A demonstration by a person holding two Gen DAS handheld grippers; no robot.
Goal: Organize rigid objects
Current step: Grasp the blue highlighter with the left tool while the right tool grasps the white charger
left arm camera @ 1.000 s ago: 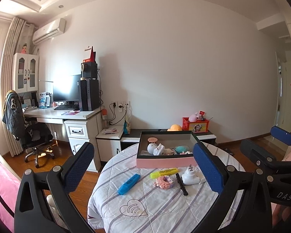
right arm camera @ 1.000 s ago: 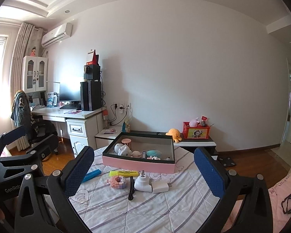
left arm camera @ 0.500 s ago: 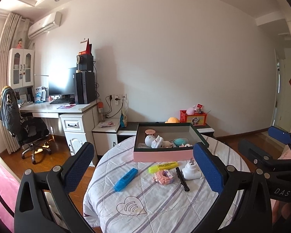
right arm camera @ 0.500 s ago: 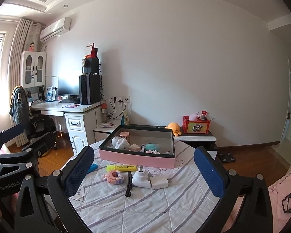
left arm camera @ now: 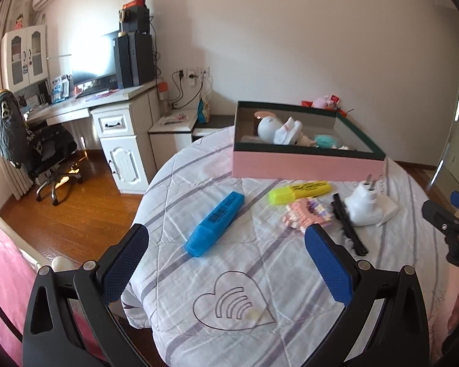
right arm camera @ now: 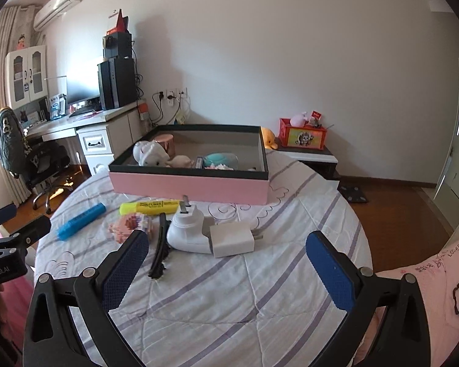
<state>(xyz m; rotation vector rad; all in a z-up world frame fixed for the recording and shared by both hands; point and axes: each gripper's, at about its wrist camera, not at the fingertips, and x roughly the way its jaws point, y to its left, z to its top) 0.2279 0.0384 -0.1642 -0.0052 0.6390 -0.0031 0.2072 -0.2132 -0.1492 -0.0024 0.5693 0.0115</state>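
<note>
Both left tongs (left arm camera: 226,263) and right tongs (right arm camera: 226,263) hang spread and empty over the tabletop (right arm camera: 260,290). Beyond lie a blue highlighter (left arm camera: 214,224), its print unreadable, and a yellow highlighter (left arm camera: 300,191); farthest, the pink box (right arm camera: 189,183).

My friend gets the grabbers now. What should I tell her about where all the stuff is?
Left gripper: open, empty, above the table near the blue marker.
Right gripper: open, empty, pointing at the two white plugs.
Pink box: at the back of the table, with a few toys already inside.
Still loose on the table: blue marker, yellow marker, small pink block toy, black hair clip, both white plugs.
Left to do: probably put those six in the box. Nothing is picked up yet.
</note>
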